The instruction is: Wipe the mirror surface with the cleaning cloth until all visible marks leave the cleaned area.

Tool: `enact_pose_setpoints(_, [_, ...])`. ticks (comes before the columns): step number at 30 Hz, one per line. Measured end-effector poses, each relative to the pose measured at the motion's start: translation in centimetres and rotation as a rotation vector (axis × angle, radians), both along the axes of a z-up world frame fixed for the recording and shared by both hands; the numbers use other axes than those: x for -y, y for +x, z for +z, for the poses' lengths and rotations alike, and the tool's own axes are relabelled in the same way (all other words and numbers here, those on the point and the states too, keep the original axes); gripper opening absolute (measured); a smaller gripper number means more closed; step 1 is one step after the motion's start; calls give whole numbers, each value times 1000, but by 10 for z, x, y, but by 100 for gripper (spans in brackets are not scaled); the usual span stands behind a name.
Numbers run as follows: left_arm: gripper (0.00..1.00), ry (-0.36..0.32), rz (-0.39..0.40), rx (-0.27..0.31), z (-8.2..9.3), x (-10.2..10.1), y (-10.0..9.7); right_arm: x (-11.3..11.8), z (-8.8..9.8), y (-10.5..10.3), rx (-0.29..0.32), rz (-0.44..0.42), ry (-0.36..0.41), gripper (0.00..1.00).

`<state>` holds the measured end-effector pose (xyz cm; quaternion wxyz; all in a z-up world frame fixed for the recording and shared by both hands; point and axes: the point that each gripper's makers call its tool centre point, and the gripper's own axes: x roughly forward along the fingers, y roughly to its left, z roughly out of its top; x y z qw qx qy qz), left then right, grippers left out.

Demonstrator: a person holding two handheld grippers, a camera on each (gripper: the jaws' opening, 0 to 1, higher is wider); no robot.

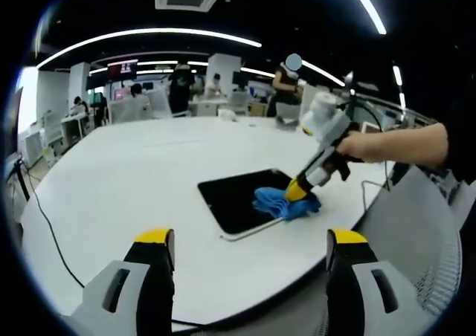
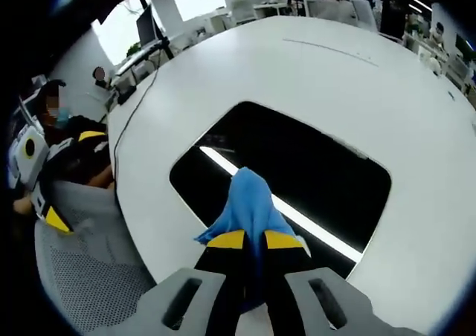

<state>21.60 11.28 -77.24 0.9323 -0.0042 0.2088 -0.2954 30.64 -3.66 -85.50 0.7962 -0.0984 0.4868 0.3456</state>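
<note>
The mirror (image 1: 236, 200) is a dark rounded slab lying flat on the white table (image 1: 134, 172). In the left gripper view my left gripper (image 1: 251, 239) hangs open over the table's near edge, short of the mirror, with nothing between its yellow-tipped jaws. My right gripper (image 1: 297, 191) reaches in from the right and presses a blue cloth (image 1: 286, 204) onto the mirror's right corner. In the right gripper view my right gripper (image 2: 254, 241) is shut on the blue cloth (image 2: 249, 195), which lies on the mirror (image 2: 312, 161). The glass reflects a bright ceiling light strip. My left gripper (image 2: 73, 177) shows at far left.
A black cable (image 1: 52, 236) runs along the table's left side. A grey mesh chair (image 2: 82, 276) sits close to the table edge. A hand and forearm (image 1: 398, 143) hold the right gripper. Desks, monitors and people (image 1: 178, 83) stand far behind the table.
</note>
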Motion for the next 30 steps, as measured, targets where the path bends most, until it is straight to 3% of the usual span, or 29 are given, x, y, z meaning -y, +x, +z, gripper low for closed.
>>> enact_pose_setpoints(22, [83,-21,-5,12,3,0,1,4,1,49,65,-75,-30,3])
enact_pose_setpoints(30, [83,-23,-6,10,2,0,0,7,1,68,62,-145,17,3])
